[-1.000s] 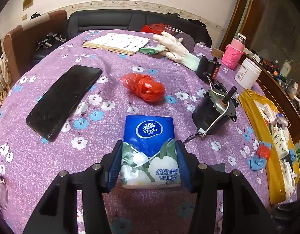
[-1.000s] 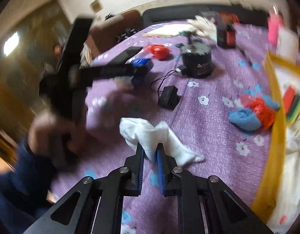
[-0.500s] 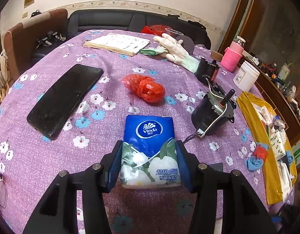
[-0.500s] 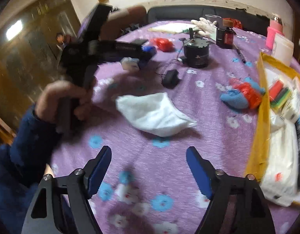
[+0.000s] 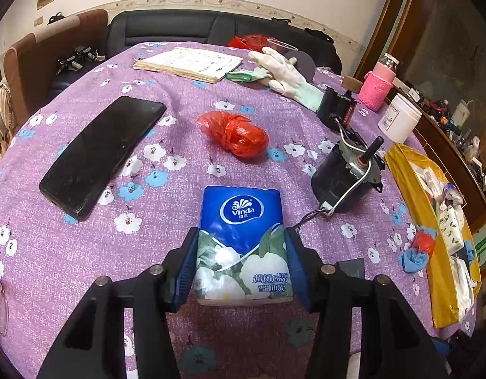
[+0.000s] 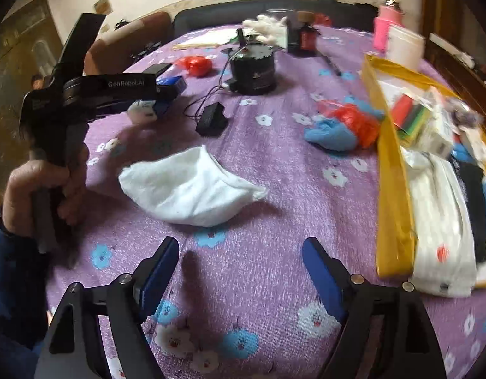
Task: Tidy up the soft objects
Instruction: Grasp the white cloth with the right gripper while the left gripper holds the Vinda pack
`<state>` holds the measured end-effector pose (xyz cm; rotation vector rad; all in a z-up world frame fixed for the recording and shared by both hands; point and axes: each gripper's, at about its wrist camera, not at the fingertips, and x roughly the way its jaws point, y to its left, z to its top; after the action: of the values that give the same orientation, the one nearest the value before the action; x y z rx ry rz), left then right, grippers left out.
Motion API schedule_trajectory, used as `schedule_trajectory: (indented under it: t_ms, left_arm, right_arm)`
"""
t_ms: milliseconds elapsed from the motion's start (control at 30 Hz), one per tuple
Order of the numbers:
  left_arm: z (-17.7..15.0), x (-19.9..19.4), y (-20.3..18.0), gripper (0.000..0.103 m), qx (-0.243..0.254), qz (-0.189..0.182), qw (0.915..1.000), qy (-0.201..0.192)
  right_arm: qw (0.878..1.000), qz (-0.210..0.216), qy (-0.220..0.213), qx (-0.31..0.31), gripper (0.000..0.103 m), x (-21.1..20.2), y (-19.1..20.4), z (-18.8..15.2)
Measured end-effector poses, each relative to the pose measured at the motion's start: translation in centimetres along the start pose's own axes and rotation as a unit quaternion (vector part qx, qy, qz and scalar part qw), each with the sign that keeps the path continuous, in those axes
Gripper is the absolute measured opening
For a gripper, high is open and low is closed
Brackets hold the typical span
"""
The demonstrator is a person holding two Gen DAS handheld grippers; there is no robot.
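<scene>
A purple flower-print cloth is covering the round worktop (image 5: 69, 252), with a dark sofa and a pale wall standing behind it. The left tool (image 5: 241, 265) is pinching a blue Vinda tissue pack (image 5: 241, 237) by its two long sides, holding it just above the cloth; in the right wrist view a hand (image 6: 38, 189) is gripping that tool's handle. The right tool (image 6: 240, 268) is hovering low over the cloth with its jaws spread wide; they have just been opening, and nothing is lying between them. A white cloth (image 6: 189, 189) is lying crumpled on the worktop just ahead of the right tool, apart from its fingers. Further right, a blue sock and red bag bundle (image 6: 340, 126) is resting beside a yellow bag (image 6: 394, 189) stuffed with packets. A red plastic bag (image 5: 233, 134), a black phone (image 5: 101, 154), a black motor (image 5: 344, 177) and a white glove (image 5: 287, 72) are sitting farther back.
</scene>
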<state>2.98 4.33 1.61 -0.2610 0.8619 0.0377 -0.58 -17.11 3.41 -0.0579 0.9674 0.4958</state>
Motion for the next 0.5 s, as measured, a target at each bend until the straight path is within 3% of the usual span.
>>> schedule_trajectory:
  t_ms: [67,167,267,367,500]
  left_arm:
    - [0.0,0.1,0.0,0.051,0.0,0.0,1.0,0.002]
    - [0.0,0.1,-0.1,0.051,0.002,0.001,1.0,0.002]
    - [0.0,0.0,-0.1,0.051,0.002,0.003,1.0,-0.001]
    - [0.0,-0.1,0.0,0.051,0.001,0.003,1.0,-0.001]
    - [-0.1,-0.2,0.0,0.051,0.001,0.002,1.0,-0.002]
  right_arm:
    - [1.0,-0.008,-0.007,-0.009,0.09,-0.3,0.7,-0.7]
    - [0.999,-0.016,0.001,-0.042,0.089,-0.4,1.8,-1.2]
    - [0.998,0.027,-0.001,-0.048,0.087,-0.9,1.8,-0.3]
    - [0.997,0.032,-0.032,-0.064,0.087,-1.7,2.4,0.8]
    - [0.997,0.038,-0.035,-0.059,0.09,-0.8,3.2,2.6]
